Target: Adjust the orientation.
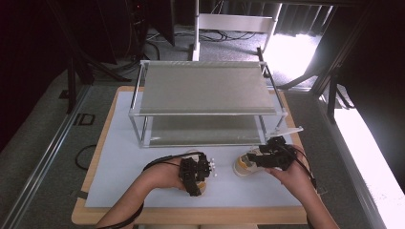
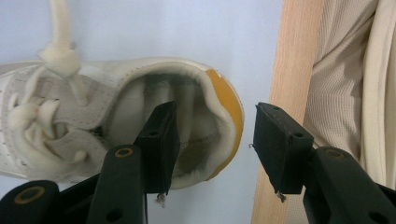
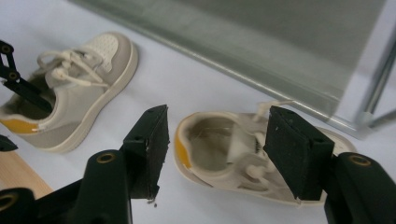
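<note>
Straddling the shoe's heel, the left gripper fingers (one inside).

Both forearms are reaching in from the near edge of the table, each hand wrapped around a black gripper. The left hand is lying low, holding the left gripper with its tip pointing back toward the person. In the left gripper view its jaws are standing apart, one pad sitting inside a shoe's heel opening and the other outside the heel. The right hand is angling the right gripper toward the left. In the right gripper view its jaws are spread wide, hanging over a second shoe without touching it.
</note>
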